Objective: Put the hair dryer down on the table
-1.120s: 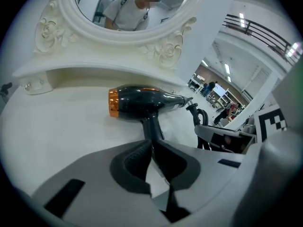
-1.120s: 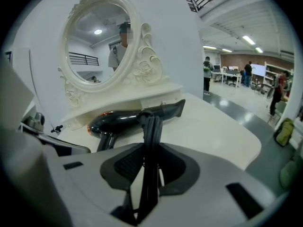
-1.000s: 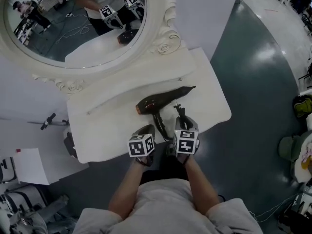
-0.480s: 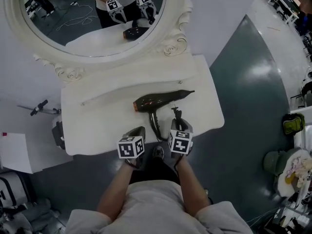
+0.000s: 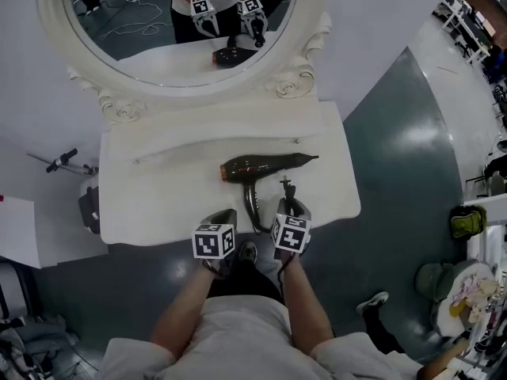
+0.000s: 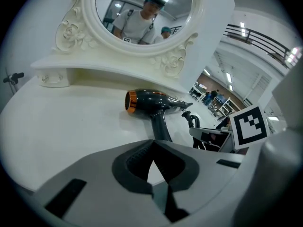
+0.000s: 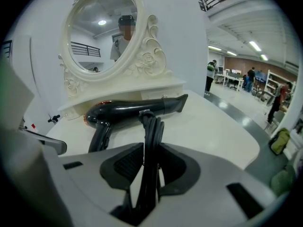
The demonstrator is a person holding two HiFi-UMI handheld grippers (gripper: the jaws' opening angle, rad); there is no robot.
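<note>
1 hair dryer (image 5: pixel 265 166) lies flat on the table (image 5: pixel 158 200), cord (image 5: pixel 287 187) upright

the head view looks steeply down from above onto the table (image 5: pixel 158 204), with the mirror (image 5: pixel 158 22) at the frame's top. both gripper views sit low at the table's near edge, facing the mirror; all three share the hair dryer (image 5: pixel 261 167).

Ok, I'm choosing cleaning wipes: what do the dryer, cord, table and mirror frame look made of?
The dryer looks like glossy dark plastic by its sheen, with a coppery, maybe metal, rear ring. The cord seems matte black rubber. The table has a smooth white painted or lacquered top. The mirror frame is cream with carved-look scrolls: painted wood or resin.
</note>
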